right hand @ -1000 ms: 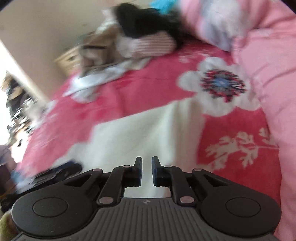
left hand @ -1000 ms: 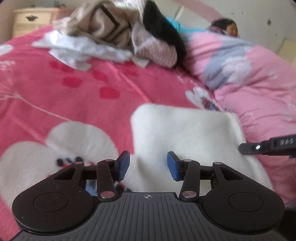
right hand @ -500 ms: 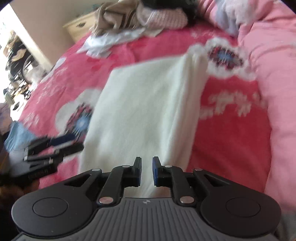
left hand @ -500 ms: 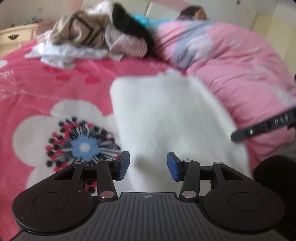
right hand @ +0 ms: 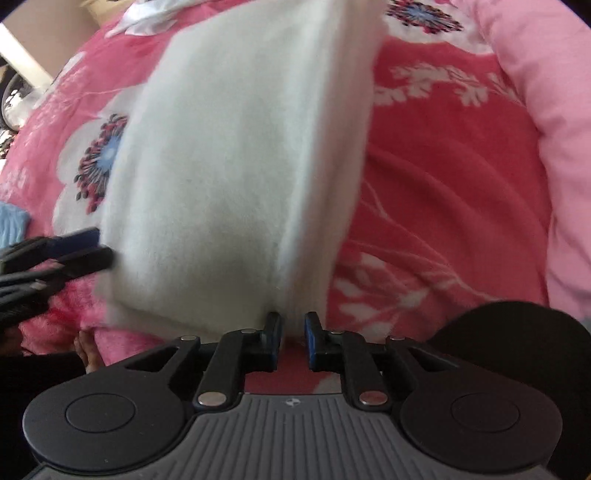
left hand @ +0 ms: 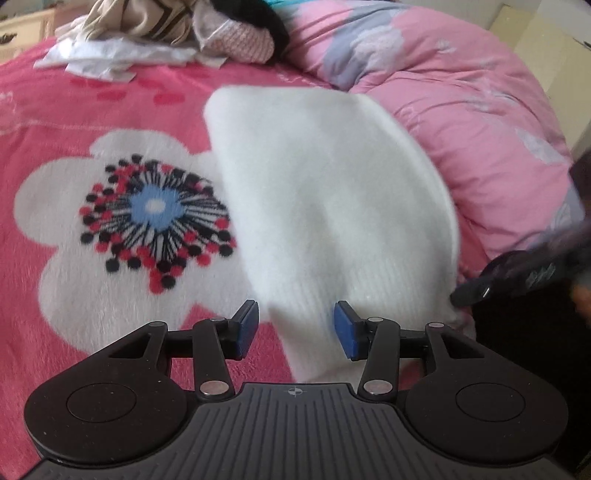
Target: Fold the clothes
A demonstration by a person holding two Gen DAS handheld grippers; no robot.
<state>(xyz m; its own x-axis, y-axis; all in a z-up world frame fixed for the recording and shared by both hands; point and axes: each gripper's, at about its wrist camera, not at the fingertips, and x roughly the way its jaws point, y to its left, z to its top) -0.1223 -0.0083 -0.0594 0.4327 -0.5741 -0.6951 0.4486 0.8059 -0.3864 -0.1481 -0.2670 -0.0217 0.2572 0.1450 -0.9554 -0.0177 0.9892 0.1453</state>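
A white fluffy garment point(left hand: 325, 192) lies folded in a long strip on the pink flowered blanket point(left hand: 74, 110). My left gripper point(left hand: 295, 326) stands open over its near left corner, blue pads apart, with cloth below the gap and not pinched. In the right wrist view the garment point(right hand: 229, 166) runs away from me. My right gripper point(right hand: 292, 332) is nearly closed with only a narrow slit, its tips at the garment's near right edge and nothing clearly clamped. Each gripper shows in the other's view: the right gripper point(left hand: 517, 273) at the garment's right side, the left gripper point(right hand: 74, 251) at its left.
A heap of loose clothes point(left hand: 177, 26) lies at the far end of the bed, with a pale dresser point(left hand: 14, 29) behind it. A bunched pink duvet point(left hand: 461, 92) runs along the right side. A light blue cloth point(right hand: 11, 221) shows at the left edge.
Both grippers have drawn back along the garment and sunk toward its near end, pointing more steeply down. The left jaws stay open and the right jaws stay nearly closed.
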